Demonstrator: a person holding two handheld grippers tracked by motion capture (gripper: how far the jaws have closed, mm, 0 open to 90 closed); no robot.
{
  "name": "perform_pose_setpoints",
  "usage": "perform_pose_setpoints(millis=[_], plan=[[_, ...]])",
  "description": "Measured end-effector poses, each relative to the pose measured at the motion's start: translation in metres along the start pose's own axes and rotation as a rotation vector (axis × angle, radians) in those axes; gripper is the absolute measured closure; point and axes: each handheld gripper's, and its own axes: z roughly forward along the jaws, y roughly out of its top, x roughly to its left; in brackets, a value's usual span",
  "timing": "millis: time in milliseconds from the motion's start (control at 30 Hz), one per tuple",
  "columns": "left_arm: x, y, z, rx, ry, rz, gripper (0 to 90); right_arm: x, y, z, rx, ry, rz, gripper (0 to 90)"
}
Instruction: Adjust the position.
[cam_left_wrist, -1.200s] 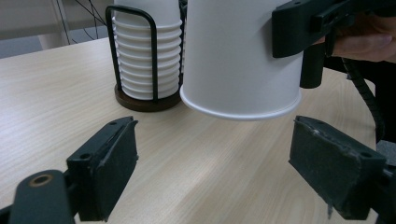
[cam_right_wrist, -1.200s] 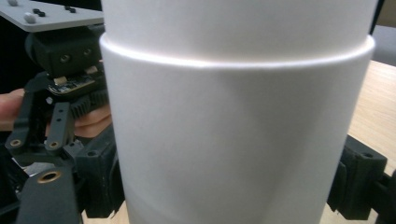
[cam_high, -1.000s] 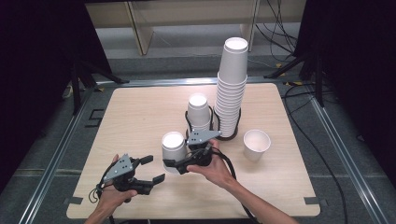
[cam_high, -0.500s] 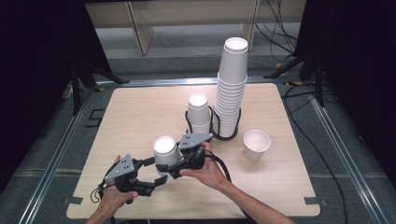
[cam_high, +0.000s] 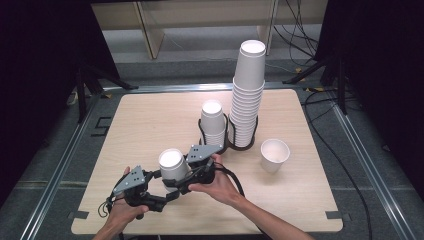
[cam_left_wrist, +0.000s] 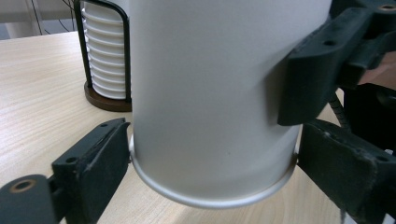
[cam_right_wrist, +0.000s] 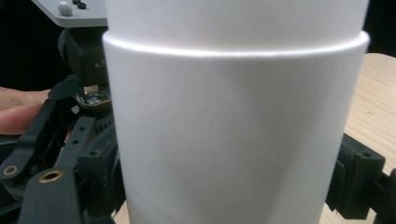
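Risk: cup stack (cam_high: 172, 167) tips if we release early | right gripper (cam_high: 186, 176) clamped on it | left gripper (cam_high: 161, 191) jaws just opening around its base, not pressing

Bright table, dark surround, soft close-ups

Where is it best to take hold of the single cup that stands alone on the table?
On the cup, probably the side wall just under the rim, from the near side: it stands mouth up, widens upward, and nothing stands close.
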Motion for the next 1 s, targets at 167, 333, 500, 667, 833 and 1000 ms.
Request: perform_pose_setpoints(millis=[167,333,500,667,833,1000], plan=[[-0.0013,0.0006,0.0015,0.007,0.007,0.003,5.7,0.0017,0.0007,0.0022,-0.008,0.005,-0.007,17.7],[-0.0032,-0.0002,0.0058,0.000,-0.006,0.002,3.6,0.0048,0.0010,0.0042,-0.011,0.024,-0.006,17.7],[-0.0026,0.0002,0.0041,-0.010,-0.011,-0.001,3.5,0.0074,0.0006,0.0040,-0.016,0.030,0.026,17.7],[-0.0036,0.0007,0.0036,-0.031,-0.009,0.011,4.3,0.0061,0.0016,0.0032,-0.027,0.035,-0.009,17.8],[-0.0043,0.0015,0.0023,-0.027,0.000,0.028,6.1,0.0056,0.0020,0.0024,-0.032,0.037,-0.008,17.8],[-0.0039,0.0020,0.0004,-0.011,0.005,0.040,9.5,0.0065,0.0019,0.0008,-0.018,0.034,0.017,17.3]])
